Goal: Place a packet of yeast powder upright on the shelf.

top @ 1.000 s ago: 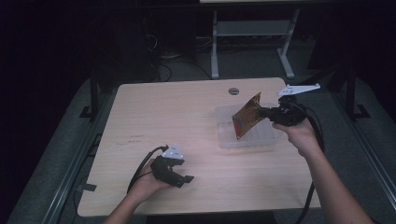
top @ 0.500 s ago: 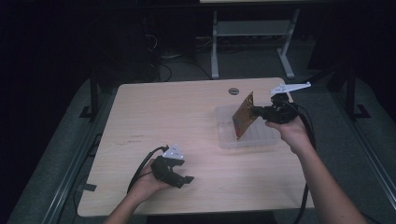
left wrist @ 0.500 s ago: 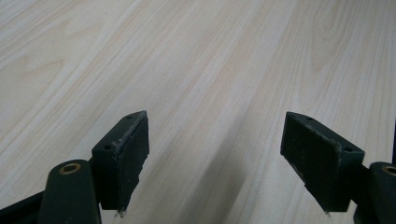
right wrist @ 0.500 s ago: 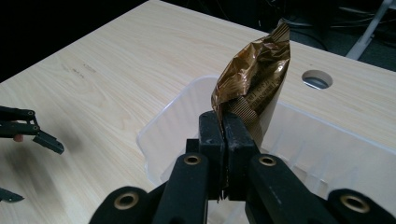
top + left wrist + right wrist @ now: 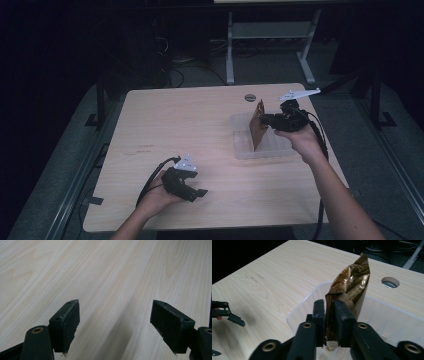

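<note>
High view first, nearest the person: the left tool [image 5: 192, 191] sits low on the front of the counter [image 5: 200, 125], cradled in the left hand [image 5: 160, 196], nowhere near the action. Left gripper view confirms it, jaws spread wide with bare wood grain between them, nothing held. That side is idle for now.

Move farther out, to the right side of the counter. The right tool [image 5: 264, 120] has its jaws pinched tight on a shiny gold snack bag [image 5: 258, 126], and the right gripper view shows the grip clearly: both black pads [image 5: 319, 315] squeezed onto the lower edge of the bag [image 5: 352, 287], which stands upright and crinkled above them. Below and around it is a clear plastic bin [image 5: 384, 322], and the bag's bottom edge looks to be right at the bin's floor or just above it; I cannot tell whether it touches.

So the score, as I judge it: the pick is done, the bag is over the bin [image 5: 242, 150] and mostly inside its walls. What's left is letting go and drawing the right tool clear. Beyond, a round cable hole [image 5: 250, 97] marks the counter's far edge.
</note>
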A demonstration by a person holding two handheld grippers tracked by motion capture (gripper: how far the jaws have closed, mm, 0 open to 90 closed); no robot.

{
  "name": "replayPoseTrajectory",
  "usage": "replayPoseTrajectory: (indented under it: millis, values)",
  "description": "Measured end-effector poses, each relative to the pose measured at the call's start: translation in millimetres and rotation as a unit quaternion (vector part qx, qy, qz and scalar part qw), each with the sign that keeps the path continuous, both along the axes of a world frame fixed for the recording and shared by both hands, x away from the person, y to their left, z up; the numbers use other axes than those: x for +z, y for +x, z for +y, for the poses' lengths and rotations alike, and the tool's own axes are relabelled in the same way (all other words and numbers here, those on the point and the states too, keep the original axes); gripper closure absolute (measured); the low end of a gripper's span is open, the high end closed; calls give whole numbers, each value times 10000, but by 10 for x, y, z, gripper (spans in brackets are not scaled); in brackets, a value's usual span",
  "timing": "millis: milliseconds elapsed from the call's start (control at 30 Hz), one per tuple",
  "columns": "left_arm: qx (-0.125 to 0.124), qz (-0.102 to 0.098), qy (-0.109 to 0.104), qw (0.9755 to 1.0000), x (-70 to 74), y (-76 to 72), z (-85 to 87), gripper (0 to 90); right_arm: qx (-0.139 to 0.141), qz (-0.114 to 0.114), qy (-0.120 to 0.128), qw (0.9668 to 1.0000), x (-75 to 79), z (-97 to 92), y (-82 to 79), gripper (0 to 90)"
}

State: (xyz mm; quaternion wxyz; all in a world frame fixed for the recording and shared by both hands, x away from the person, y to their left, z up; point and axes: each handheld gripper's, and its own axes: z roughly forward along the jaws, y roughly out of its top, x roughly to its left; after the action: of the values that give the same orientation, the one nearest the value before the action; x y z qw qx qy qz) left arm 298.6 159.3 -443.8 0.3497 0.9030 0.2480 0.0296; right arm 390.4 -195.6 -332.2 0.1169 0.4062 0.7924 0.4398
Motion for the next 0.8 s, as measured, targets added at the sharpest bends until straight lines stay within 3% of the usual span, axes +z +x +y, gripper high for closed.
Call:
replayPoseTrajectory:
  millis: [300, 467, 800]
  values:
    - [71, 1, -41, 10000, 11, 9, 24, 233, -10, -25, 190, 9998, 41, -74, -50, 550]
    - [146, 31, -89, 9998, 24, 22, 53, 232, 115, -137, 100, 9998, 31, -112, -109, 420]
    - [145, -5, -108, 9998, 46, 32, 69, 232, 335, -274, 13, 9991, -72, -210, -280, 324]
